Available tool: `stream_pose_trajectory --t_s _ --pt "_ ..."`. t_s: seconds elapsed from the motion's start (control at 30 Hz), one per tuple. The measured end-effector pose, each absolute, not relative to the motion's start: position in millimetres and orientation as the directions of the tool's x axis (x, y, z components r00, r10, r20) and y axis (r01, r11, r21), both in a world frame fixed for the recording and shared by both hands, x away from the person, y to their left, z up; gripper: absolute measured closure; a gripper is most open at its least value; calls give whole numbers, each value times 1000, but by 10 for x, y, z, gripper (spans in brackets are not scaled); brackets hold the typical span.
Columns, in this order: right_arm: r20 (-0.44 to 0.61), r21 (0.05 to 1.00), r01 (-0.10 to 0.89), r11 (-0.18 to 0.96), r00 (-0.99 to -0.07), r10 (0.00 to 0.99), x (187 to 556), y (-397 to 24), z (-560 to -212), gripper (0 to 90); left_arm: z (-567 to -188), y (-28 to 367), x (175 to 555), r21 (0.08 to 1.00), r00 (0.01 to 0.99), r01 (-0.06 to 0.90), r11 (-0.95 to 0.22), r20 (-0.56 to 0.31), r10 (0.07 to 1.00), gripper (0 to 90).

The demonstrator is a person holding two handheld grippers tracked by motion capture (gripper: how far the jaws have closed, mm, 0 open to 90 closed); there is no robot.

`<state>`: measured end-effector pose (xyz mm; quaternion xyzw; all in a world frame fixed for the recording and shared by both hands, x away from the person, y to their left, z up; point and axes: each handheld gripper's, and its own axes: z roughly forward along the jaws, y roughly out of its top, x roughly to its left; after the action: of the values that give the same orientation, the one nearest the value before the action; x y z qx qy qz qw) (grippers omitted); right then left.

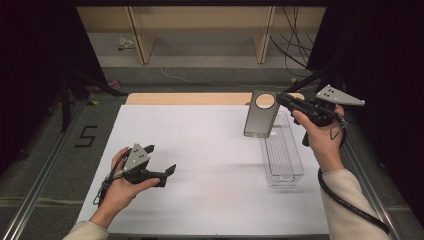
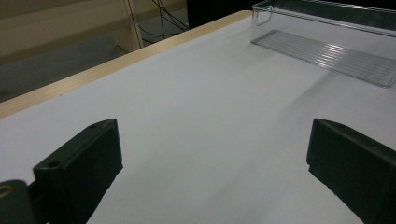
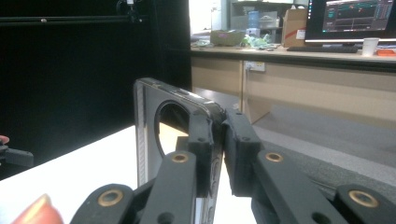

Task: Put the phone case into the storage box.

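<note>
Two grippers: our right gripper (image 1: 281,98) clamps phone case (image 1: 261,116) by top edge, hanging clear above clear bin (image 1: 283,155), presumably for drop-in; left gripper (image 1: 161,161) wide open, empty, parked over counter (image 1: 200,150).

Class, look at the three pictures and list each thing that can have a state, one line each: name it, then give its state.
Grey rectangular phone case with a round cut-out: held in the air, hanging down above the bin.
Clear plastic rectangular bin: upright on the white table, empty.
Right gripper: fingers shut on the case's top edge.
Left gripper: fingers open, holding nothing.
</note>
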<state>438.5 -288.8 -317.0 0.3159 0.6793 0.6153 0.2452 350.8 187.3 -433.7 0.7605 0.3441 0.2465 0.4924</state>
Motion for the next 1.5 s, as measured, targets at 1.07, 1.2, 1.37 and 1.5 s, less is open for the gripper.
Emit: stream_pose_trajectory --t_s 1.07,1.2,1.37,1.5 --pt "49 991 126 42 -641 766 4410 -3057 -3165 825 -4336 1879 3512 919 638 282 -274 33 769 30" --pt "43 991 124 47 -636 770 4411 -3066 -3165 825 -4335 1880 3513 920 637 282 -273 33 770 30" --pt "39 991 125 52 -632 774 4415 -3069 -3172 825 -4335 1879 3514 920 638 282 -272 32 770 30" --pt "39 991 124 51 -629 777 4418 -3079 -3175 825 -4335 1882 3516 920 638 280 -274 35 769 30"
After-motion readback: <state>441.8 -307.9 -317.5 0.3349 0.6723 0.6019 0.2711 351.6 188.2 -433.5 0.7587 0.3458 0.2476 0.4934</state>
